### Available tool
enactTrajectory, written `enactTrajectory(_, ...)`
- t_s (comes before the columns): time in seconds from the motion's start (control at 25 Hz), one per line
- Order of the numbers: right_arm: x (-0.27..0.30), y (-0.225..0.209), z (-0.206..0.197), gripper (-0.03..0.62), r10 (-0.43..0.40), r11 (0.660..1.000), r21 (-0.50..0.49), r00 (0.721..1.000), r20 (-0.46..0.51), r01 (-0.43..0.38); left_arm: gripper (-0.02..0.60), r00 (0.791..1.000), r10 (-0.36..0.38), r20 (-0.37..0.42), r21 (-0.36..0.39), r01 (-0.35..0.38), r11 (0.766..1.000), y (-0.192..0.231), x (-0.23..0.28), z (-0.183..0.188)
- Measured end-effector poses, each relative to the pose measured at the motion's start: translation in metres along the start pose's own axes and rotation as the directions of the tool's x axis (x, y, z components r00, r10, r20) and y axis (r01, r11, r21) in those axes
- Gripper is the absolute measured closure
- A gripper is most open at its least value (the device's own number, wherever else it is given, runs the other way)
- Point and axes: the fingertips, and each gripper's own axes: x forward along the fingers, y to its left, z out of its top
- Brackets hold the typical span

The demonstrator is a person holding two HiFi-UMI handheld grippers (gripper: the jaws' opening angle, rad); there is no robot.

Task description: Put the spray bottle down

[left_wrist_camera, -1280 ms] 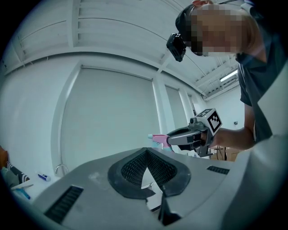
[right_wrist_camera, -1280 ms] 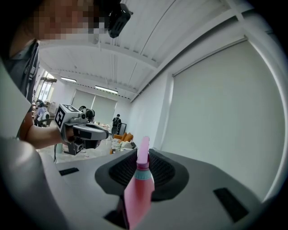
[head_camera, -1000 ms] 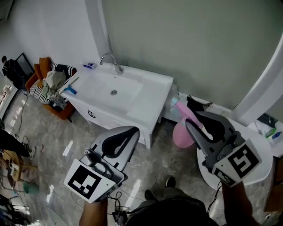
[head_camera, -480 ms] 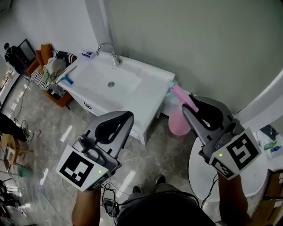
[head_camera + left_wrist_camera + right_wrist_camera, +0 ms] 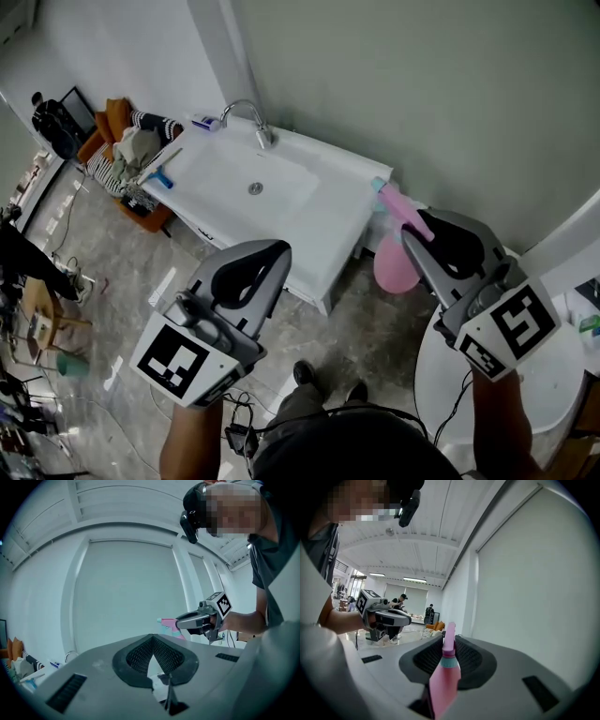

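The pink plastic spray bottle point(image 5: 396, 266) is off the ground, pinched by its slim neck in the right hand-held gripper point(image 5: 422, 246). The two ribbed black pads are closed narrowly on it, just below the pale teal collar. Its rounded body hangs on the near side of the pads and its long pink head pokes out past the jaw tips. Seen from the head, it hangs over the grey marbled floor point(image 5: 375, 328), between the end of the white washbasin point(image 5: 328, 216) and a round white surface point(image 5: 553, 375) at the right, touching neither.

The left hand-held gripper point(image 5: 272, 255) is held out level beside it, well apart. Its jaw tips are together with nothing in them, and a thin wedge of light shows between the mesh-textured pads behind the tips. A curved chrome tap point(image 5: 246, 114) arches over the smooth basin's far edge.
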Motion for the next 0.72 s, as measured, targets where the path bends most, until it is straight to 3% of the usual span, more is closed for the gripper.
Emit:
enactTrajectory(0.16,0.014,0.001,0.008,0.511,-0.048,0.999,-0.001,0.999,0.012,0.048,0.577,0.999,-0.041,0.032,0.043,0.039,0.998,0.023,0.000,0.004)
enactTrajectory(0.72,0.075,0.007,0.025,0.511,-0.159,0.987,-0.008,0.987,-0.001,0.159,0.577,0.990,-0.119,0.080,0.048,0.116,0.992,0.101,-0.008,0.006)
